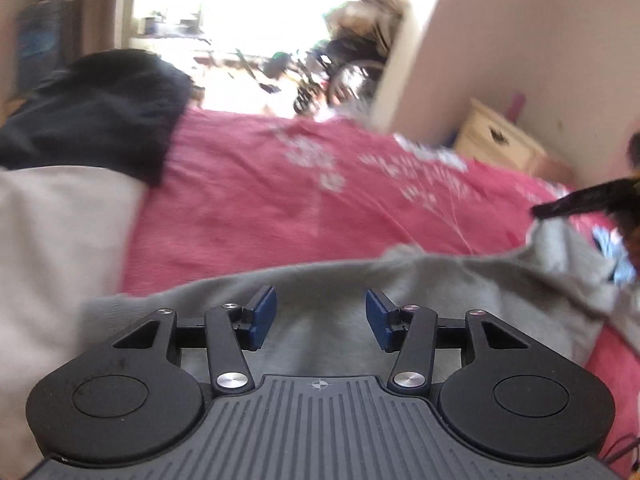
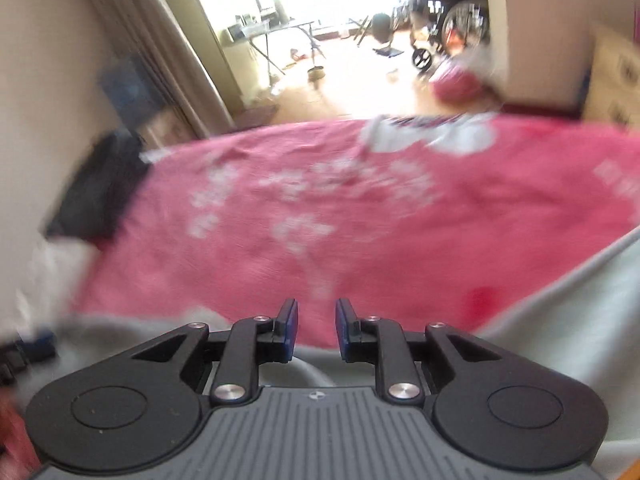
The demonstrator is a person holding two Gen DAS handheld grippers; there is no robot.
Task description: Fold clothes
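- My left gripper (image 1: 321,312) hangs released, fingers wide apart, over the crumpled grey cotton garment (image 1: 320,280).
- My right gripper (image 2: 316,326) is parted narrowly, gripping nothing.
- Garment lies on the pink patterned bedspread (image 1: 280,200).

Both views are taken low and close over the bed, faced across the pink blanket (image 1: 280,200) toward a bright doorway; the blanket, a black garment (image 2: 100,184) and, seemingly, the blurred wheelchair (image 2: 460,28) are shared

Pink bedspread (image 2: 360,216) print motion-blurred; grey garment (image 1: 320,280) cut off right.
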